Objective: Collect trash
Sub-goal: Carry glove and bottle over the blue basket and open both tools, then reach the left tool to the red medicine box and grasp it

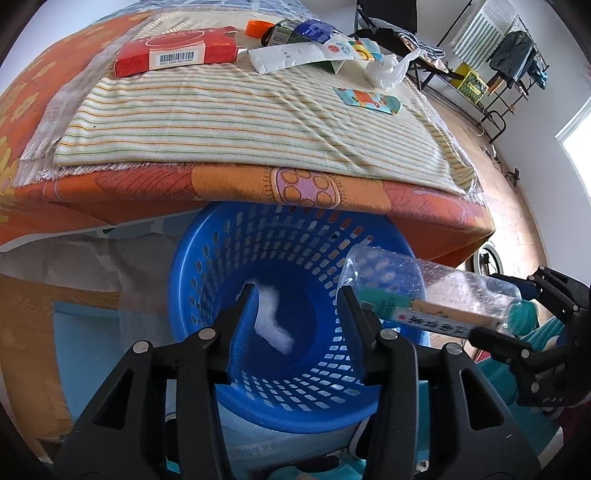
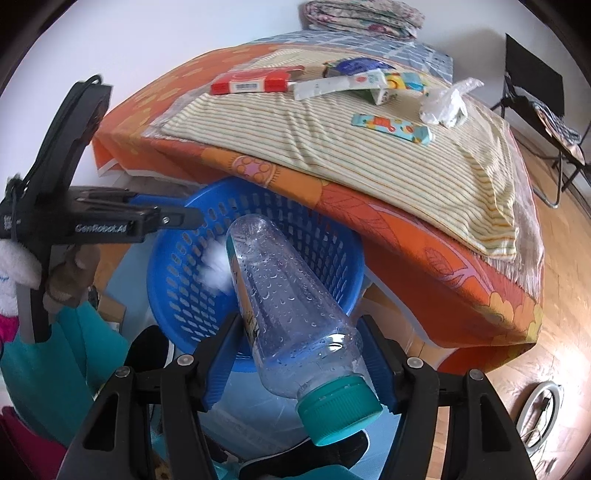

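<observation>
The right gripper [image 2: 299,332] clamps its jaws on a plastic bottle [image 2: 284,299] (teal cap toward the camera) above the blue basket [image 2: 177,280]; the left gripper [image 1: 295,295] hovers there, jaws wide.

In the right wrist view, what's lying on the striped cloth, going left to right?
Red box → white tube → small carton → flat colourful packet → crumpled clear plastic bag.

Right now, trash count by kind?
Bottles: 2 - clear bottle, dark bottle
Boxes: 2 - red box, carton
Packets: 3 - white pouch, blue wrapper, flat packet
Bags: 1 - plastic bag
Tissues: 1 - tissue
Total: 9
</observation>
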Demonstrator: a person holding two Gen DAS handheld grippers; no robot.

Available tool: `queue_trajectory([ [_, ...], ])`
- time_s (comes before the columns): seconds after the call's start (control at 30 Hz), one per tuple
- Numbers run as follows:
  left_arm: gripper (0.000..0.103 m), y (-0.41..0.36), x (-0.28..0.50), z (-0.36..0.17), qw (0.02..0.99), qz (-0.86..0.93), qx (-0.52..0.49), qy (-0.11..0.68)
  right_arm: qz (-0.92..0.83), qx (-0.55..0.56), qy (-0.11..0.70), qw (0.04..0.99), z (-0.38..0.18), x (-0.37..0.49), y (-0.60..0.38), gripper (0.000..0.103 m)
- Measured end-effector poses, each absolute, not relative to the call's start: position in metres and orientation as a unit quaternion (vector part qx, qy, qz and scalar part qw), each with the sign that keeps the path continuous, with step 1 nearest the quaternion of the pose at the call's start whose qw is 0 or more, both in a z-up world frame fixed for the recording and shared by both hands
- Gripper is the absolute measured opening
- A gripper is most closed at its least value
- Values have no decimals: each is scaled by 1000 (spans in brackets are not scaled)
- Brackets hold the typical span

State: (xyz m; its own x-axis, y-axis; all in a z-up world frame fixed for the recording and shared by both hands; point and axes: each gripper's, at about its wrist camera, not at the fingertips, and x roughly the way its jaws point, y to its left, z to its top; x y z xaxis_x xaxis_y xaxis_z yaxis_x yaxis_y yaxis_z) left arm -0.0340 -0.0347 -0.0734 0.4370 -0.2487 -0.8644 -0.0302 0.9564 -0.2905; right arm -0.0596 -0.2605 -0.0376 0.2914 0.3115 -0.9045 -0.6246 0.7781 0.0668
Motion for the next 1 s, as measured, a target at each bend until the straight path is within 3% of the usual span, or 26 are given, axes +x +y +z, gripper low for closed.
queue_trajectory([
  [0.17, 45, -34, -33, -76, 834, -63, -136, 531, 287, -141, 514, 796, -36, -55, -265, 81],
  [1.0, 45, -38, -25, -69, 841, -59, -118, 524, 258, -25, 516, 816, -18, -19, -289, 85],
])
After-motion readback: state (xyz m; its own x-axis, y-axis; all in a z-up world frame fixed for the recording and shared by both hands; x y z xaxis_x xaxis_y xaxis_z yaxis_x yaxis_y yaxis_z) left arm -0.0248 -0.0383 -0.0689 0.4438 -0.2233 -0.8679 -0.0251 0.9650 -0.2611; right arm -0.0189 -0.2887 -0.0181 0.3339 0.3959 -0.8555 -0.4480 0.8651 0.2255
